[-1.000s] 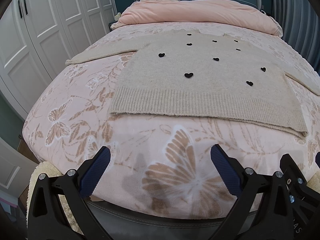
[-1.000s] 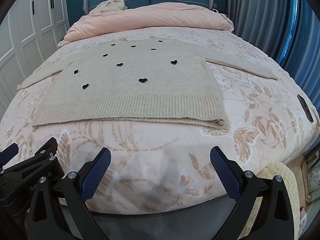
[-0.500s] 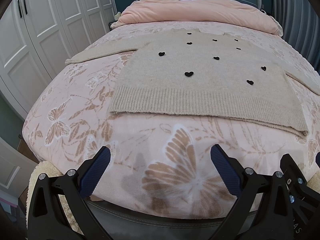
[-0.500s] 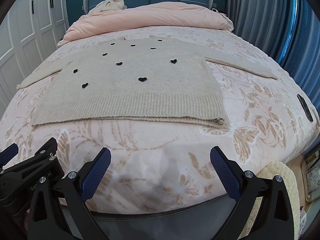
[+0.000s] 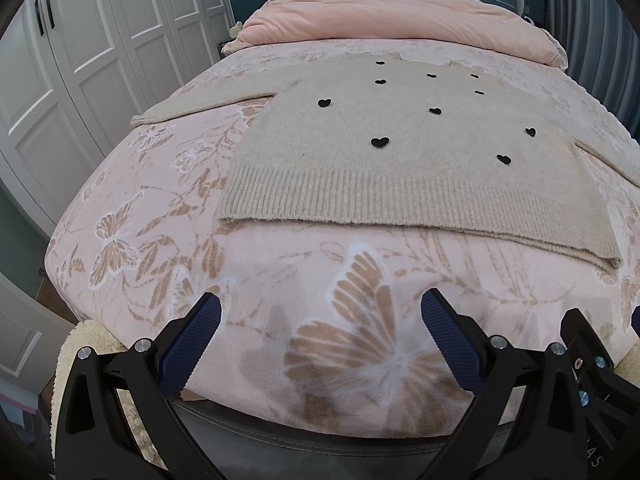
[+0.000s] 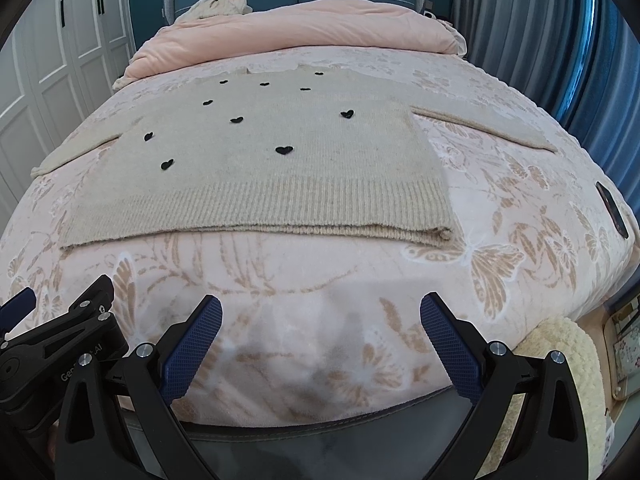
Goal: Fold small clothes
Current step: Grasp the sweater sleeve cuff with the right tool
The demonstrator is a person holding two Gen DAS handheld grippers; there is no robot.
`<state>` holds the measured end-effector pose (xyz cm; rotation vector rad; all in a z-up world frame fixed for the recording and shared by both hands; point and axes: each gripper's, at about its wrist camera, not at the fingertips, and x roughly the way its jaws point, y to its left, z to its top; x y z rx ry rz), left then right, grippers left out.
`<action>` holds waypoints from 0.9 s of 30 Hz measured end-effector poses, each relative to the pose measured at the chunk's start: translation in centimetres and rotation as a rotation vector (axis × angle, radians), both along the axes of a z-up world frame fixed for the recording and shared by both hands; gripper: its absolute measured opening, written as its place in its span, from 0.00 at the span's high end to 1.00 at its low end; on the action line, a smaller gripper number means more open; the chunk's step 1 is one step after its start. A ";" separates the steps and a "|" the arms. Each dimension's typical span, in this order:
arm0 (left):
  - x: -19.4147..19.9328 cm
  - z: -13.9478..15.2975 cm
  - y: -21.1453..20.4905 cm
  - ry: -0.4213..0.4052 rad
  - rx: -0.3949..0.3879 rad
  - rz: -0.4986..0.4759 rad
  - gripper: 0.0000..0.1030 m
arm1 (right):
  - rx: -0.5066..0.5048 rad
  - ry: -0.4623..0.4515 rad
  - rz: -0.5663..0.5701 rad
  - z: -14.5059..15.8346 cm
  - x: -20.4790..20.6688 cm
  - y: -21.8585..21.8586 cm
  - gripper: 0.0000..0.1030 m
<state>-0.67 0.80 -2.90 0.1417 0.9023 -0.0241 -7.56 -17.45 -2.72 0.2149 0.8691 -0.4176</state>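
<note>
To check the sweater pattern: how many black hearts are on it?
10 hearts, all on the sweater front: five near the neckline, three across the middle, two nearest the hem.

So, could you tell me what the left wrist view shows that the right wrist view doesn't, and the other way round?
Only the left wrist view shows the left gripper head-on, open above the butterfly blanket, with the wardrobe doors large beside the bed. Only the right wrist view shows the right gripper head-on, also open, plus a dark phone-like object near the bed's right edge and the blue curtain. Both show the beige sweater with black hearts lying flat and untouched, and the pink duvet behind it.
</note>
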 end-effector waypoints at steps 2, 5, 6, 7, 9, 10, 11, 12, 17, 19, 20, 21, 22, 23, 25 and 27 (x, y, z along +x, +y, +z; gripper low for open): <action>0.2 -0.1 -0.1 0.008 0.006 0.001 0.05 | 0.004 0.009 0.000 -0.3 0.2 -0.1 0.05; 0.4 -0.1 -0.3 0.020 0.006 0.001 0.05 | 0.022 0.015 0.013 -0.4 0.6 -0.3 0.05; 0.6 -0.1 -0.1 0.027 -0.008 -0.004 0.05 | 0.039 0.015 0.027 -0.3 0.8 -0.4 0.05; 0.8 0.2 0.1 0.033 -0.040 -0.009 0.05 | 0.065 0.005 0.049 -0.1 1.1 -0.9 0.05; 1.7 1.2 0.9 0.046 -0.115 0.001 0.05 | 0.083 -0.039 0.062 0.9 1.6 -2.7 0.05; 2.2 1.7 1.5 0.049 -0.157 0.013 0.05 | 0.079 -0.075 0.045 1.8 1.8 -4.8 0.05; 2.8 2.2 2.2 0.055 -0.200 0.031 0.05 | 0.087 -0.102 0.024 2.5 2.1 -7.3 0.05; 3.6 2.7 3.1 0.069 -0.249 0.062 0.05 | 0.114 -0.124 -0.001 3.1 2.6 -10.6 0.05; 6.8 3.9 6.1 0.070 -0.320 0.219 0.05 | 0.290 -0.195 -0.236 3.5 4.5 -27.5 0.05; 7.8 4.1 6.1 0.061 -0.279 0.205 0.05 | 0.343 -0.210 -0.361 2.7 4.9 -34.7 0.05; 8.2 4.2 5.9 0.054 -0.245 0.200 0.05 | 0.354 -0.219 -0.401 2.2 5.1 -37.3 0.05; 8.5 4.2 5.8 0.050 -0.226 0.198 0.05 | 0.364 -0.223 -0.432 1.8 5.2 -39.2 0.05; 8.7 4.2 5.6 0.049 -0.210 0.194 0.05 | 0.383 -0.226 -0.484 1.0 5.3 -42.3 0.05; 8.9 4.2 5.4 0.054 -0.202 0.188 0.05 | 0.406 -0.228 -0.516 0.2 5.4 -44.7 0.05; 9.4 3.8 4.8 0.085 -0.196 0.169 0.05 | 0.464 -0.245 -0.581 -1.5 5.8 -48.8 0.06; 9.6 3.4 4.4 0.103 -0.187 0.153 0.05 | 0.513 -0.264 -0.662 -3.1 5.7 -52.3 0.07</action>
